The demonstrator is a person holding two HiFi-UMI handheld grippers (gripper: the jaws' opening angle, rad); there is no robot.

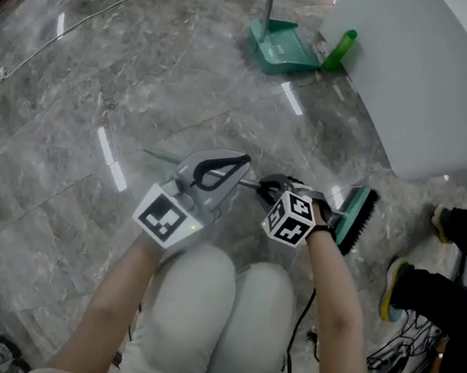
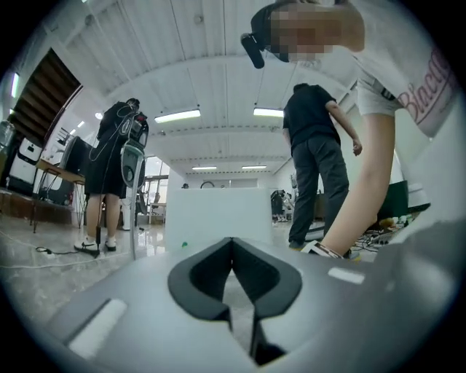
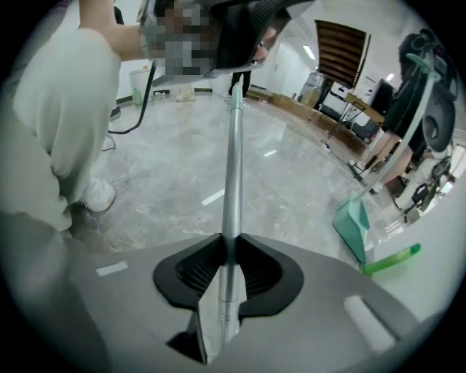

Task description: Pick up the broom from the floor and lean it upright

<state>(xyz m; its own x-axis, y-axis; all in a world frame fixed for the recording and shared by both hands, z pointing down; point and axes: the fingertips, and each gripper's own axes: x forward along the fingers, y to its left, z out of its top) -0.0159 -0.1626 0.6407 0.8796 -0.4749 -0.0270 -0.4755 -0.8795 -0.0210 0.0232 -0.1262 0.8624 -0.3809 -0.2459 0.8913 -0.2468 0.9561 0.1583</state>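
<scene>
The broom lies low in front of my knees; its green head with black bristles (image 1: 355, 214) is to the right. My right gripper (image 1: 261, 185) is shut on the silver handle (image 3: 233, 167), which runs straight out between its jaws (image 3: 226, 248). The handle's far end reaches under my left gripper (image 1: 241, 163), seen from below at the top of the right gripper view. The left gripper (image 2: 232, 244) has its jaw tips together, and its own view shows nothing between them. Whether it touches the handle I cannot tell.
A green dustpan (image 1: 279, 46) on a pole and a green bottle (image 1: 339, 50) stand by a white counter (image 1: 428, 88) at the back right. A person's shoes (image 1: 394, 288) and cables are at the right. People stand across the room (image 2: 317, 146).
</scene>
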